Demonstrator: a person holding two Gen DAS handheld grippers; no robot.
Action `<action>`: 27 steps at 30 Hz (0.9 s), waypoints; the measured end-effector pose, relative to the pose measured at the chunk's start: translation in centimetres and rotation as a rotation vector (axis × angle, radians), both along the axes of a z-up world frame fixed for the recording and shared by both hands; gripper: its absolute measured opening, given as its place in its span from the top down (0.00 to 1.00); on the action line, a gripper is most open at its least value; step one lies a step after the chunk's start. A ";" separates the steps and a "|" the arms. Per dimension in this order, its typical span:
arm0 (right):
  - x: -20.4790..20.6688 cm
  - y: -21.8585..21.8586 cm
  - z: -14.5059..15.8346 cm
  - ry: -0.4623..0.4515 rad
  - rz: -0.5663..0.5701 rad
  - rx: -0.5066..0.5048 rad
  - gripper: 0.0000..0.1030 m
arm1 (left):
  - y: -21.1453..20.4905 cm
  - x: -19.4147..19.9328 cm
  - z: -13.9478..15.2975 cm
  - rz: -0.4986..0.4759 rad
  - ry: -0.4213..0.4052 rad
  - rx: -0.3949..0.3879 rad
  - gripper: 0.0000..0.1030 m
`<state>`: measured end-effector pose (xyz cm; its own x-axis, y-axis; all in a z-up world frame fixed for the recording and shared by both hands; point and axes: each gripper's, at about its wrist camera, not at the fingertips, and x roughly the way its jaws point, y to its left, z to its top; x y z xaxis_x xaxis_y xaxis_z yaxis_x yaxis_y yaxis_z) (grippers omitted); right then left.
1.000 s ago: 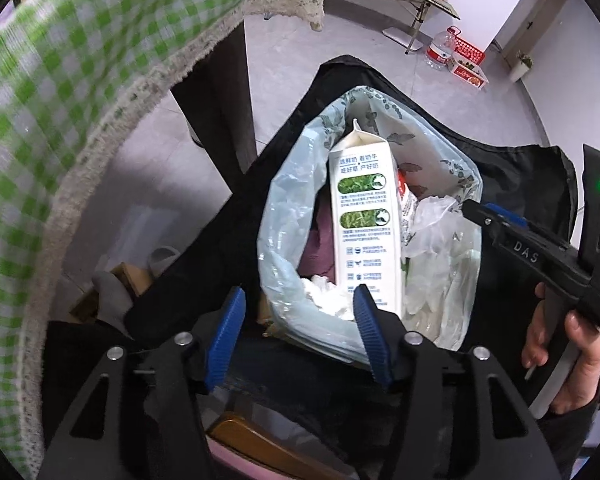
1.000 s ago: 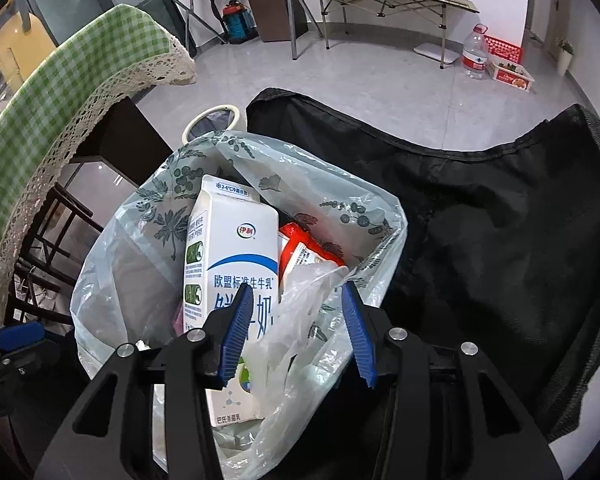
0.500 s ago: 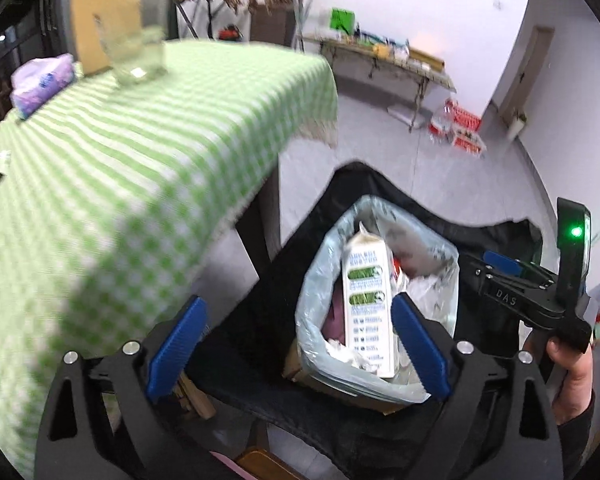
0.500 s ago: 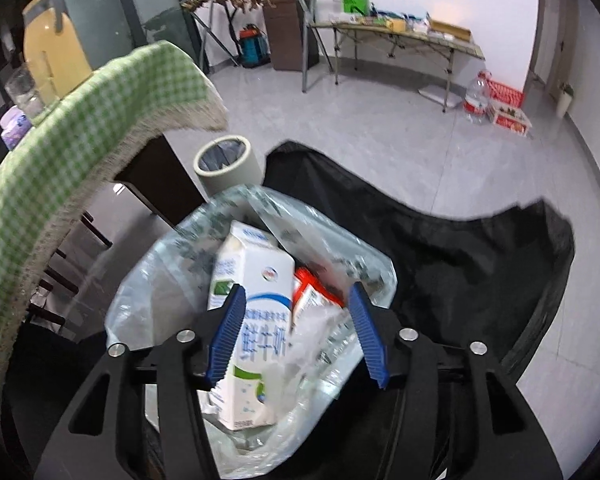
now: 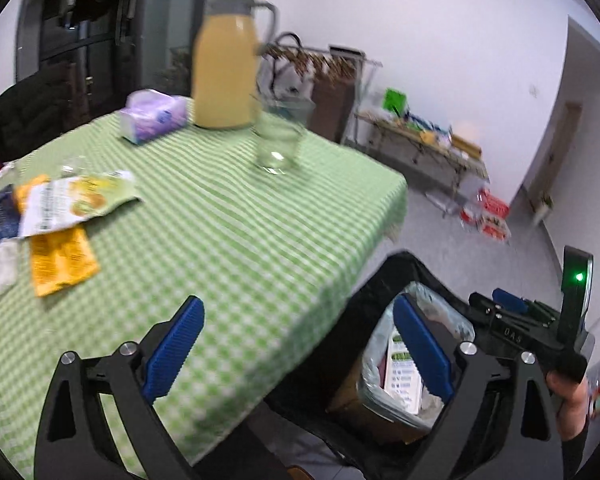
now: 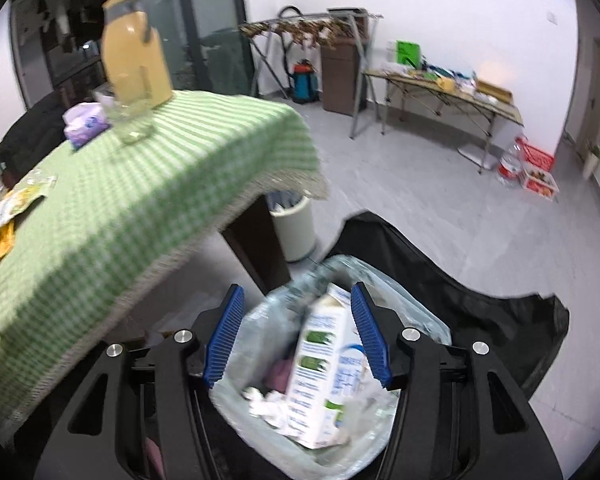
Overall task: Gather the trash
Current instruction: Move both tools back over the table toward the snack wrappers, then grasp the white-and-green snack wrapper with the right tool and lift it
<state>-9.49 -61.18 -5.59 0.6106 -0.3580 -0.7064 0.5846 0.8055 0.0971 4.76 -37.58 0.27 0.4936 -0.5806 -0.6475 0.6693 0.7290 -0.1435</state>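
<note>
The snack wrappers (image 5: 66, 216) lie forward-left on the desk (image 5: 236, 240), nearest the wide, empty left hand-held gripper (image 5: 296, 344); the right hand-held gripper (image 6: 298, 336) hangs half-open and empty over the trash bag (image 6: 400, 292).

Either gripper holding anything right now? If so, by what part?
Nothing held. Left gripper is wide open over the table edge; right gripper is open above the milk carton in the trash bag, pads clear of it.

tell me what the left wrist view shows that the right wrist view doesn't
Only the left wrist view: the right hand-held gripper with a hand on its grip. Only the right wrist view: a white bin under the table. Both: the milk carton in the trash bag, the green checked tablecloth, the yellow jug and wrappers.
</note>
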 end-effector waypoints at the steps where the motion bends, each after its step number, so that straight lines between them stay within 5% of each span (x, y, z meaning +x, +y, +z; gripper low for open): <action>1: 0.2 0.4 0.5 -0.007 0.009 -0.005 0.47 | 0.9 0.1 0.4 0.015 -0.012 -0.008 0.09; 17: 5.5 10.8 7.1 -0.189 0.232 -0.089 0.35 | 14.3 3.0 3.6 0.233 -0.088 -0.111 0.07; 27: 11.4 17.1 6.3 -0.156 0.406 -0.123 0.35 | 22.9 8.4 -0.2 0.361 0.084 -0.150 0.07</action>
<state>1.93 -44.06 0.70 0.8146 -0.1426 -0.5622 0.2046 0.9776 0.0485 13.15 -14.70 0.05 0.6319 -0.4711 -0.6154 0.3554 0.8818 -0.3100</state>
